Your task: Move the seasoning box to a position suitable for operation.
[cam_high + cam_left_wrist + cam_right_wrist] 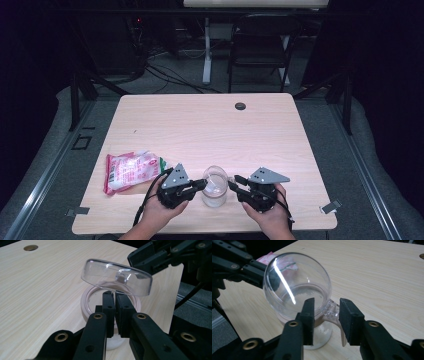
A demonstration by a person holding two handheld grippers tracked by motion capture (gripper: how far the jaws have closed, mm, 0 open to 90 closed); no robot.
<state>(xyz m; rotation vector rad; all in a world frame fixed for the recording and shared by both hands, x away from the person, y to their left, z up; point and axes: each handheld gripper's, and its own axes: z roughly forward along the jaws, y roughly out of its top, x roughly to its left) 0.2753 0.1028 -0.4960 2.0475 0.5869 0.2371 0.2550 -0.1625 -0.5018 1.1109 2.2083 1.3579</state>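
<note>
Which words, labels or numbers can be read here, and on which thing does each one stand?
Bag: red and white print with a green patch, too small and blurred to read.
Jar and its clear lid: no text seen.
Left gripper and right gripper: no text seen.
Table: no text seen.

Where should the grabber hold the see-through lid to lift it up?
Best by the front rim of the clear round plastic lid, from the side opposite its hinge. The lid is tilted open over the clear plastic jar, so that thin free edge sticks up where the left gripper jaws can pinch it.
</note>
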